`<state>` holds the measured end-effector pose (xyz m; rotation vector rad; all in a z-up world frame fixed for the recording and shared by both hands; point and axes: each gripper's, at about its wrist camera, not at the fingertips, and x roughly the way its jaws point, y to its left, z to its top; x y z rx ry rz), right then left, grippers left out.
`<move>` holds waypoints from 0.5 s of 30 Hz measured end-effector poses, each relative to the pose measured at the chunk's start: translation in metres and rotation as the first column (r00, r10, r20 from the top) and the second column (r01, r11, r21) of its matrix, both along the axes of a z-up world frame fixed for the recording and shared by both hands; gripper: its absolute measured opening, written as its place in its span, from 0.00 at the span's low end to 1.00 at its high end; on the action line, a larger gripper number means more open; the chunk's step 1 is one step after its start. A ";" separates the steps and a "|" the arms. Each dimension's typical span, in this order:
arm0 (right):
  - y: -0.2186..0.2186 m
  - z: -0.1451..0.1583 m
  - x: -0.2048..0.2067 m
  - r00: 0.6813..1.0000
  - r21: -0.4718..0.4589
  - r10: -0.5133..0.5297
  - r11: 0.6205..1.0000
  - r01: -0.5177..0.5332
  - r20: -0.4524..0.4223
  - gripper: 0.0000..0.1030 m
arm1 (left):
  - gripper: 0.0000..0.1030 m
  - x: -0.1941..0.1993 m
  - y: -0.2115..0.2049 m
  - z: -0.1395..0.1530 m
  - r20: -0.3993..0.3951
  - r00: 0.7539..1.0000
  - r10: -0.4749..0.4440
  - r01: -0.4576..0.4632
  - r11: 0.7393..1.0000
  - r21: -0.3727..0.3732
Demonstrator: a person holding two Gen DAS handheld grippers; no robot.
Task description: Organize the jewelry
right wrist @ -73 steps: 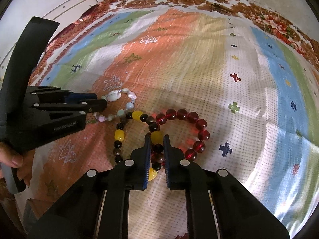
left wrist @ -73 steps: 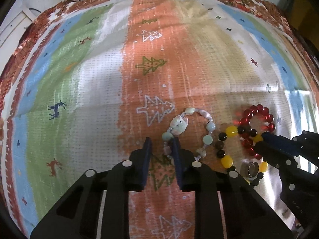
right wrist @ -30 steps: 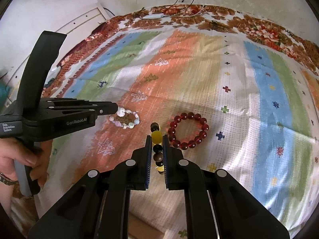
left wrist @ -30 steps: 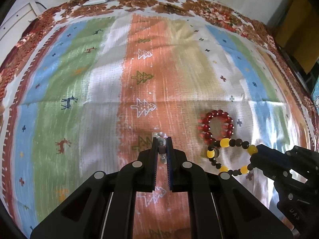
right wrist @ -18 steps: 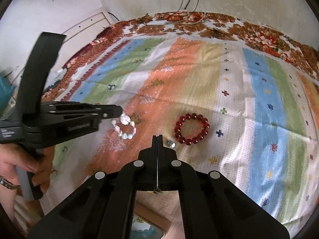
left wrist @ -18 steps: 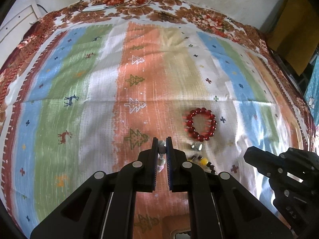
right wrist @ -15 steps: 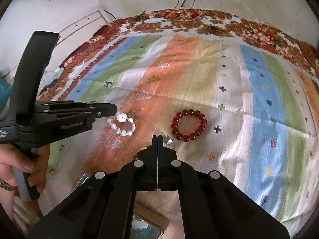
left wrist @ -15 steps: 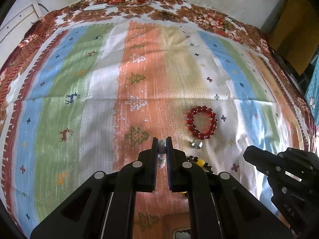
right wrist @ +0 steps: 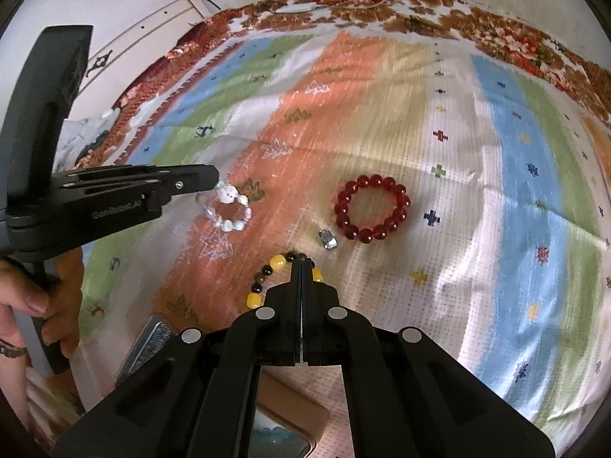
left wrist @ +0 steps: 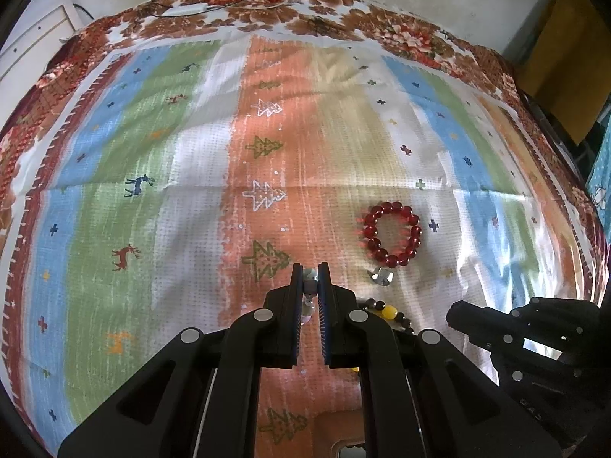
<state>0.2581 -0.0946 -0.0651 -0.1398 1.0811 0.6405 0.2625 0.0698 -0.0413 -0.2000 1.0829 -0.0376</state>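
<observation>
Now the left claw pinches the pale bead bracelet, which hangs from its tips over the striped cloth. The right claw is squeezed flat shut, and the yellow and dark bead bracelet curls right at its tip; whether it holds the string, I cannot tell. Ahead of both claws lie the red bead bracelet and a small silver ring. Beyond them the cloth is bare to its flowery edge.

Both hand-held grippers angle downward, jaws closed, the left apparently pinching beads.
</observation>
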 end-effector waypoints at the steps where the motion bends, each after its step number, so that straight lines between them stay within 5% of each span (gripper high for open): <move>1: 0.000 -0.001 0.001 1.000 -0.003 -0.002 1.000 0.002 -0.004 0.01 | 0.07 0.001 0.000 0.000 -0.002 1.000 -0.002 0.002 1.000 -0.001; 2: -0.001 -0.003 0.002 1.000 -0.008 -0.004 1.000 0.004 -0.012 0.04 | 0.07 0.001 -0.001 -0.001 -0.003 1.000 -0.003 0.003 1.000 -0.002; 5: -0.001 -0.008 0.005 1.000 -0.017 -0.009 1.000 0.009 -0.026 0.31 | 0.07 0.001 -0.001 -0.001 -0.003 1.000 -0.004 0.004 1.000 -0.003; 15: 0.004 -0.022 0.009 0.998 -0.050 0.008 0.999 -0.011 -0.057 0.31 | 0.07 0.002 -0.003 -0.001 0.001 1.000 -0.012 0.012 1.000 -0.009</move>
